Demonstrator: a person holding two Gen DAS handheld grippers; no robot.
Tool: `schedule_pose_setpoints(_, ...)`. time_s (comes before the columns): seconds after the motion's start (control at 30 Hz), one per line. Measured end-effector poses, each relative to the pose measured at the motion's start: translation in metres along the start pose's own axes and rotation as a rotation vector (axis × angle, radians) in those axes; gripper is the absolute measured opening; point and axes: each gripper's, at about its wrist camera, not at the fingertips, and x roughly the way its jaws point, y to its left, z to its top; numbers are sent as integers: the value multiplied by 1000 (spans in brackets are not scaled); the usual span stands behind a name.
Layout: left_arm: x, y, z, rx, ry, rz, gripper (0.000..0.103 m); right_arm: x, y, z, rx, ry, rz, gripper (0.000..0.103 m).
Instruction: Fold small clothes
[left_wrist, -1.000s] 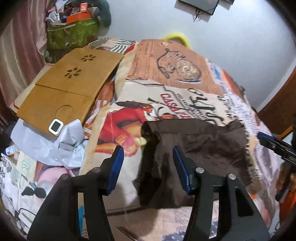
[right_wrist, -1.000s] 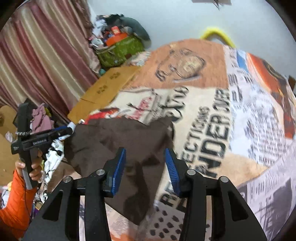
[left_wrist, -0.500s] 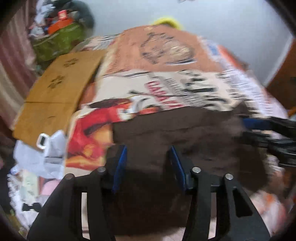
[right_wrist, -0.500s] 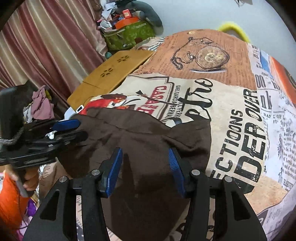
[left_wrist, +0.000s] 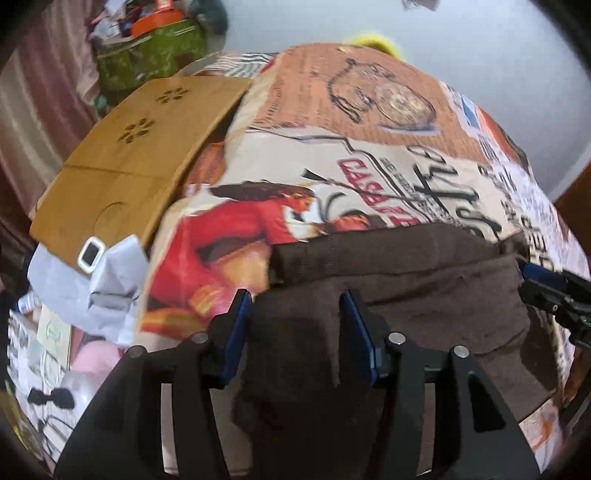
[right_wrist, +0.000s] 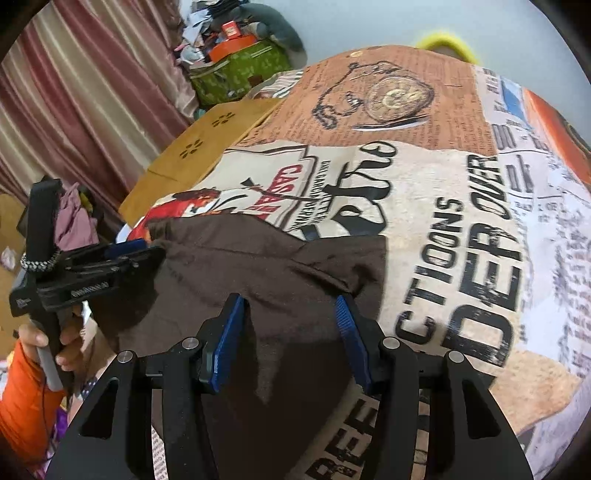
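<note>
A small dark brown garment (left_wrist: 424, 291) lies spread on the printed bedspread (left_wrist: 332, 155), its near part hanging over the bed's front edge. My left gripper (left_wrist: 295, 317) is open, its blue pads on either side of the garment's left near part. In the right wrist view the same garment (right_wrist: 258, 269) shows, and my right gripper (right_wrist: 291, 321) is open over its right near part, close to a raised fold. The left gripper also shows in the right wrist view (right_wrist: 122, 254) at the garment's left corner. The right gripper also shows in the left wrist view (left_wrist: 546, 288) at the garment's right edge.
A wooden lap desk (left_wrist: 129, 155) lies at the bed's left side with a small white device (left_wrist: 90, 254) and grey paper (left_wrist: 110, 280) at its near end. A green box (left_wrist: 151, 59) with clutter stands behind. Striped curtains (right_wrist: 74, 110) hang at left.
Both grippers have moved in over the garment's near edge. The garment now lies flatter and wider than one second ago. Both grippers stay open.
</note>
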Motion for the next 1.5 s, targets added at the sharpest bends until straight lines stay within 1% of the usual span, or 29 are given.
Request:
schedule_pose_setpoints(0.07,-13,7,1,-11,-27,46,52,-8,0,-1,-12,-10,-74,48)
schedule_pose_setpoints(0.1,-19,9,1,-8,-35,57,51,-11,0,-2,-20,-7,-94,48)
schedule_pose_setpoints(0.13,-27,12,1,-5,-43,48,51,-14,-2,-3,-19,-5,-93,48)
schedule_pose_setpoints(0.2,-40,11,-2,3,-51,14,51,-24,-3,-5,-8,-10,-76,48)
schedule_pose_setpoints(0.27,-52,6,-9,29,-61,-23,52,-35,2,-8,-3,-26,-34,48)
schedule_pose_setpoints(0.3,-58,0,-15,50,-63,-41,52,-39,6,-9,-6,-33,-20,49)
schedule_pose_setpoints(0.33,-60,-4,-19,64,-60,-53,52,-43,11,-10,-14,-40,-10,52)
schedule_pose_setpoints(0.37,-62,-10,-24,82,-52,-70,52,-46,18,-12,-27,-41,5,55)
schedule_pose_setpoints(0.4,-61,-15,-28,100,-39,-85,52,-46,25,-14,-37,-38,24,56)
schedule_pose_setpoints(0.47,-55,-26,-39,140,-11,-89,52,-42,37,-18,-59,-13,58,56)
schedule_pose_setpoints(0.5,-52,-30,-44,157,2,-81,52,-38,44,-21,-74,4,66,56)
schedule_pose_setpoints(0.57,-39,-33,-51,177,39,-48,52,-28,52,-25,-100,28,52,56)
schedule_pose_setpoints(0.63,-26,-29,-57,174,91,-20,52,-13,52,-32,-110,84,49,56)
schedule_pose_setpoints(0.7,-21,-23,-61,158,126,-20,52,-3,47,-39,-105,121,36,56)
schedule_pose_setpoints(0.73,-22,-21,-63,156,122,-16,53,-3,44,-42,-107,121,44,56)
schedule_pose_setpoints(0.83,-31,-18,-68,188,90,92,56,-16,39,-44,-99,95,34,56)
schedule_pose_setpoints(0.87,-34,-16,-68,187,86,95,56,-20,36,-45,-109,91,25,56)
schedule_pose_setpoints(0.93,-39,-11,-66,170,83,88,56,-29,29,-46,-119,83,15,56)
schedule_pose_setpoints(1.0,-45,-9,-60,150,57,81,56,-37,26,-46,-119,58,15,56)
schedule_pose_setpoints(1.07,-51,-11,-50,132,27,60,58,-46,20,-38,-103,20,22,56)
schedule_pose_setpoints(1.13,-54,-17,-37,123,-3,34,64,-52,15,-29,-76,-12,58,56)
schedule_pose_setpoints(1.2,-48,-24,-26,130,-18,39,65,-51,10,-17,-43,-33,108,56)
schedule_pose_setpoints(1.27,-35,-33,-14,146,-18,73,65,-45,10,-5,-27,-39,150,56)
schedule_pose_setpoints(1.33,-21,-39,-5,149,-2,84,65,-33,13,6,-33,-40,180,56)
schedule_pose_setpoints(1.43,1,-41,4,134,25,92,65,-16,16,13,-31,-20,199,56)
schedule_pose_setpoints(1.5,9,-41,4,126,35,95,65,-2,12,15,-25,-5,181,56)
